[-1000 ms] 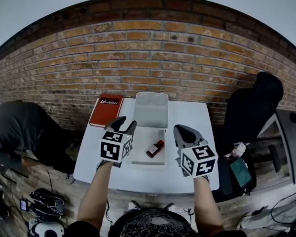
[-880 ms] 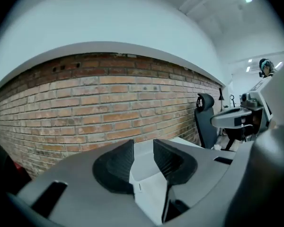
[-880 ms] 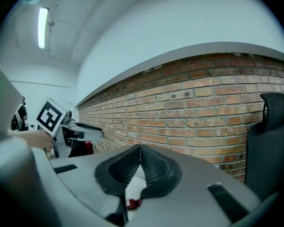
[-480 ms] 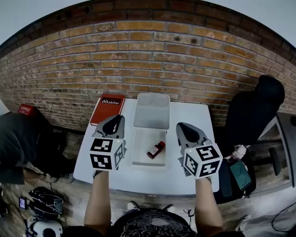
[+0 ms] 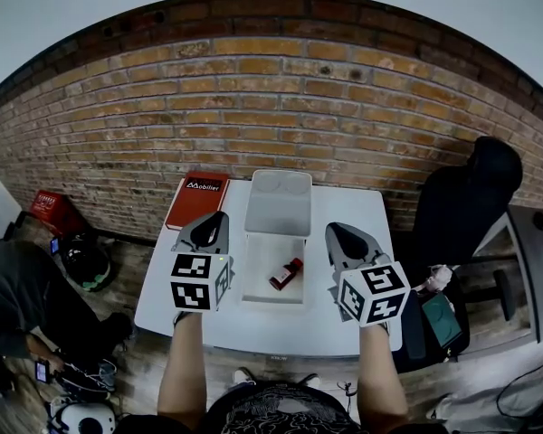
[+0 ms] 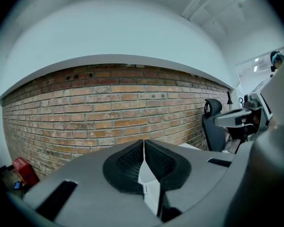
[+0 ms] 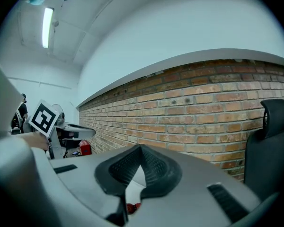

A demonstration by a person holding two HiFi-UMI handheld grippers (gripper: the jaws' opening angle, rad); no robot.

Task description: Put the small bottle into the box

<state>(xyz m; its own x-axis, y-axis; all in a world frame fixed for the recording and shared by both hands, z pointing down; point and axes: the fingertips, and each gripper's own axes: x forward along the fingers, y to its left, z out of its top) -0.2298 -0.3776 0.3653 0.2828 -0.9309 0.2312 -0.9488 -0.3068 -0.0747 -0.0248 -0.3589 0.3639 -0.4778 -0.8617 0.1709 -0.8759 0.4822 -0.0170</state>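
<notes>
Small bottle lying on its side inside the open box, left gripper just left of the box, right gripper just right of it – both with jaws pressed together, holding nothing, neither touching the bottle – red book left of the box's raised lid, cover reading "Mobilier".

This is looking like an office workroom: a brick wall is running behind the table, a chair is standing to its right, and gear is lying to its left.

White print across the top of the red book, lying at the worktop's far left corner, reads roughly "Mobilier" beside a small logo.
</notes>
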